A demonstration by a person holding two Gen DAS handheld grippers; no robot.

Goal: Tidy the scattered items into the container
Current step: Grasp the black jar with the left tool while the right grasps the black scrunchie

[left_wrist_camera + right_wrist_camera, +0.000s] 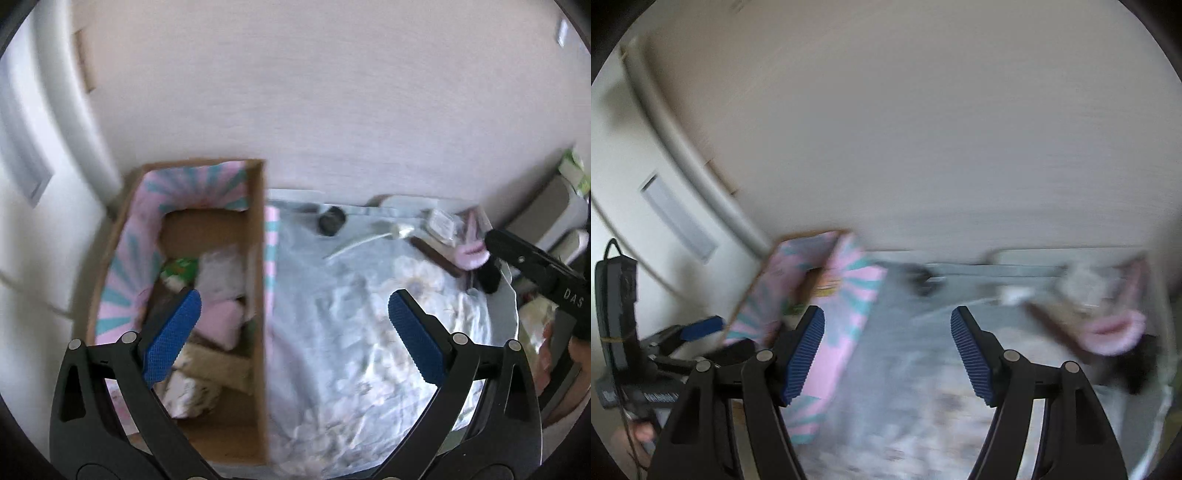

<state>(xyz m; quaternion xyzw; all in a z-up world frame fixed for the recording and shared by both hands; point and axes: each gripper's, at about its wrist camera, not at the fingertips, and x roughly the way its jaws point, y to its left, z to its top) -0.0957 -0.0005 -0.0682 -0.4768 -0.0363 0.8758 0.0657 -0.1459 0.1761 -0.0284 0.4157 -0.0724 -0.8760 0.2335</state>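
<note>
Left wrist view, left tool (294,328) agape, empty, cardboard box (258,258) beneath left pad

A bench (369,424) is standing against a pale wall, and a shiny, crinkly cover with faint flowers is lying over it. A cardboard box (258,295) with pink and blue stripes is sitting on its left side. Along the back edge a small black round thing (331,220), a white cable (369,238), a clear packet (441,223) and something pink and fluffy (472,254) are lying.
</note>
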